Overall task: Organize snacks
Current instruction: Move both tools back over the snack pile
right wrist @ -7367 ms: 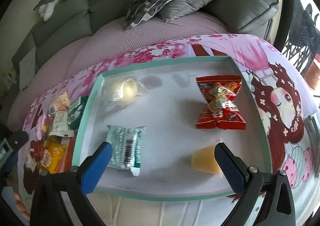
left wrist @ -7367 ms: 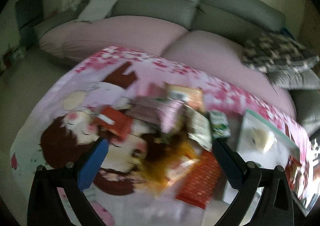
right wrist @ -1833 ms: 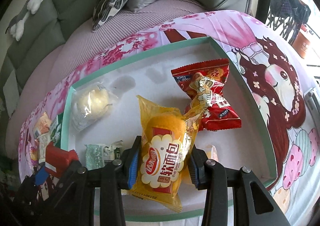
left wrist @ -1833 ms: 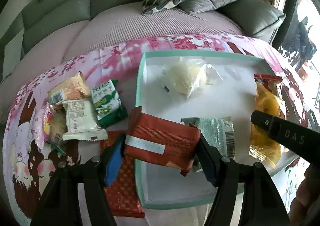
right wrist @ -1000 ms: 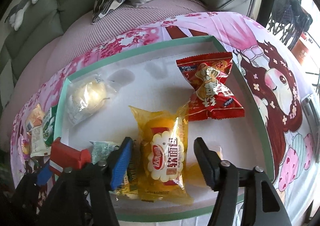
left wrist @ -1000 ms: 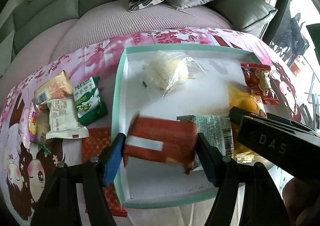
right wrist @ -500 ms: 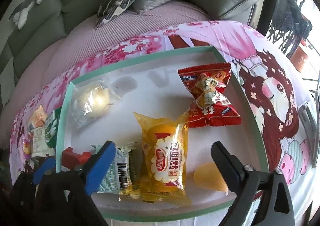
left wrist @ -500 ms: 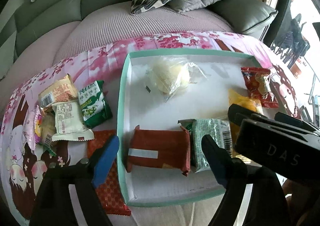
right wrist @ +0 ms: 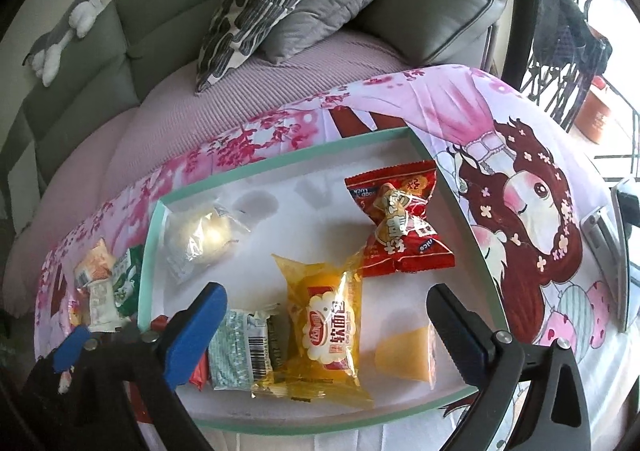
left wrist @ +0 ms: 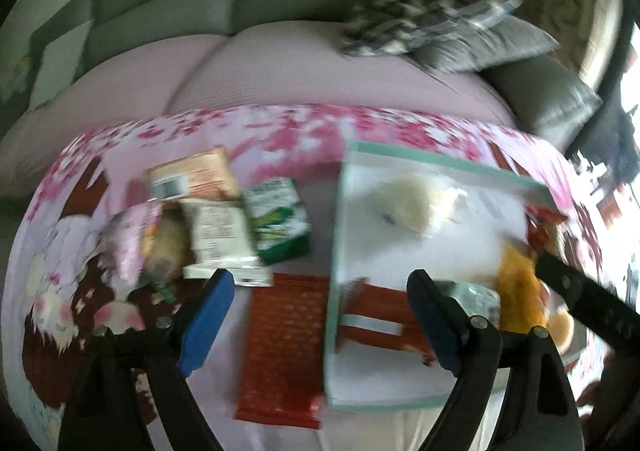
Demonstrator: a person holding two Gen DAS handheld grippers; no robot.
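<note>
1. Teal-rimmed tray (right wrist: 280, 161) holds six snacks: a clear-wrapped bun (right wrist: 200, 237), a red twist pack (right wrist: 400, 225), a yellow cake pack (right wrist: 326, 321), a jelly cup (right wrist: 404, 357), a green-white pack (right wrist: 244, 345) and a dark red pack (left wrist: 378, 321).
2. Our right gripper (right wrist: 326, 323) is spread wide over the yellow pack, nothing pinched.
3. Our left gripper (left wrist: 320, 309) is opening and empty; the flat red pack (left wrist: 284, 351) lies on the cloth below it, just outside the tray wall.
4. Left view is blurred, so we should steady before closing.
5. Likely next: that flat red pack or the loose pile (left wrist: 208, 219) left of the tray.
6. Flat packs: we come in low and pinch across the short side.
7. We keep both grippers apart over the tray.
</note>
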